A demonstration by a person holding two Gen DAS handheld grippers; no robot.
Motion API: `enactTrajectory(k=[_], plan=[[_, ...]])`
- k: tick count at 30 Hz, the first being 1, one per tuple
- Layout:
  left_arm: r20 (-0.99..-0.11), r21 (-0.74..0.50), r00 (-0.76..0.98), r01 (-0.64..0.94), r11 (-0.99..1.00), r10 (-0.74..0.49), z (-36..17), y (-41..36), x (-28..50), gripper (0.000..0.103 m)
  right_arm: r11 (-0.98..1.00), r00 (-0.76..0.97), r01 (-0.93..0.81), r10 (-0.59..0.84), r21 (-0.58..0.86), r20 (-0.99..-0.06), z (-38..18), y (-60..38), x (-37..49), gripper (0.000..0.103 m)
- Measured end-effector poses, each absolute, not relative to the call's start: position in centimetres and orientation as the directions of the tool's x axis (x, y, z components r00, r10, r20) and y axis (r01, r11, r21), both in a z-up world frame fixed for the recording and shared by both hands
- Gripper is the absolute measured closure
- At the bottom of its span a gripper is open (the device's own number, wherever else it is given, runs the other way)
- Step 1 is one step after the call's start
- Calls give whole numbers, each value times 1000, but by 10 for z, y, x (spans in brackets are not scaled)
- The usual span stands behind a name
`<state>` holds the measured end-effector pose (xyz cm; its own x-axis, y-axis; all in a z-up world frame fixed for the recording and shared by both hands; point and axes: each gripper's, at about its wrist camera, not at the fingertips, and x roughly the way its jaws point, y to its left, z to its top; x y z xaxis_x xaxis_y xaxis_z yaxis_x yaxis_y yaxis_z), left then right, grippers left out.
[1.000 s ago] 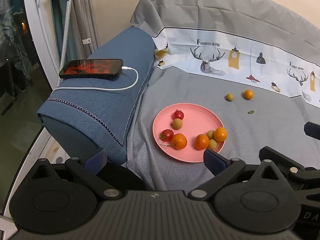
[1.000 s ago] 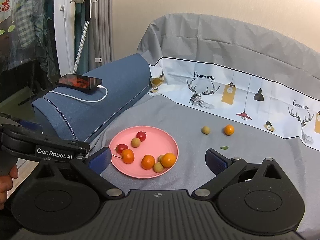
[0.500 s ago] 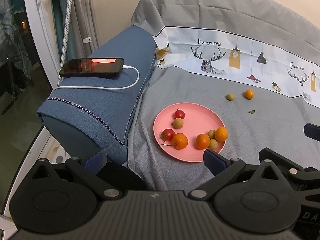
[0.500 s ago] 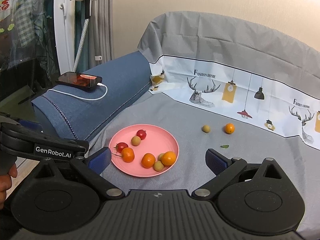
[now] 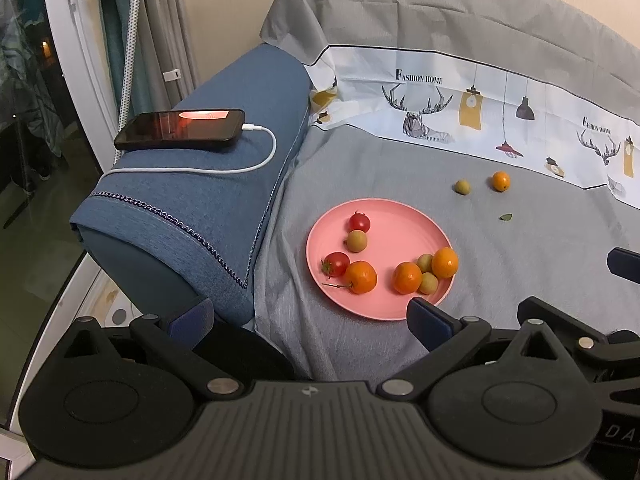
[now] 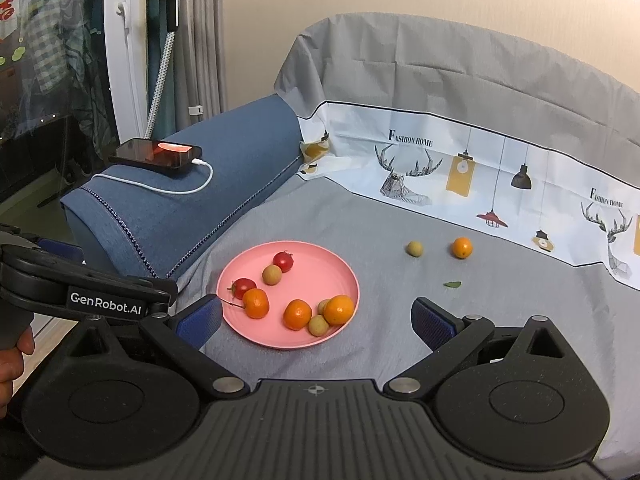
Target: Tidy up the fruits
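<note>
A pink plate (image 5: 384,224) (image 6: 320,260) lies on the grey sofa cover and holds several small fruits: oranges, red tomatoes and yellow-green ones. Beyond it on the cover sit a loose yellow-green fruit (image 5: 462,187) (image 6: 415,248) and a loose small orange (image 5: 501,181) (image 6: 462,247). My left gripper (image 5: 310,316) hovers open at the plate's near edge, holding nothing. My right gripper (image 6: 318,320) also stands open and empty, just before the plate. The left gripper's body (image 6: 80,292) shows at the left of the right wrist view.
A blue armrest (image 5: 200,184) at the left carries a phone (image 5: 180,130) on a white charging cable (image 5: 224,168). A small green leaf (image 5: 505,217) lies on the cover right of the plate. The sofa back is draped with a printed cloth (image 5: 460,104).
Both views have crept slightly forward and up; the plate sits a touch lower and nearer in frame. Both grippers stay open and the fruits have not moved.
</note>
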<state>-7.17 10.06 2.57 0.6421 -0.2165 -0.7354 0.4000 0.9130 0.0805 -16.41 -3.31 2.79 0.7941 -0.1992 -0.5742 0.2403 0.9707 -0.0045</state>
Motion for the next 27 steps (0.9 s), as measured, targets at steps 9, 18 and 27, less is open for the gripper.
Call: enactTrajectory(k=[9,18,27], plan=[[-751,88,628,402,912,-204,19,97,-68,0,969,784,247,-194,9,-589,22,-38,-159,2],[-767,113,613,422,900,-191,13,83,-58,0,957,769,288,-216,24,-601,13,-51,-154,1],[-799,93,559,480,872,-222,12,29,-30,0,897,718,440,-316,52,-620,-6,-107,-156,1]])
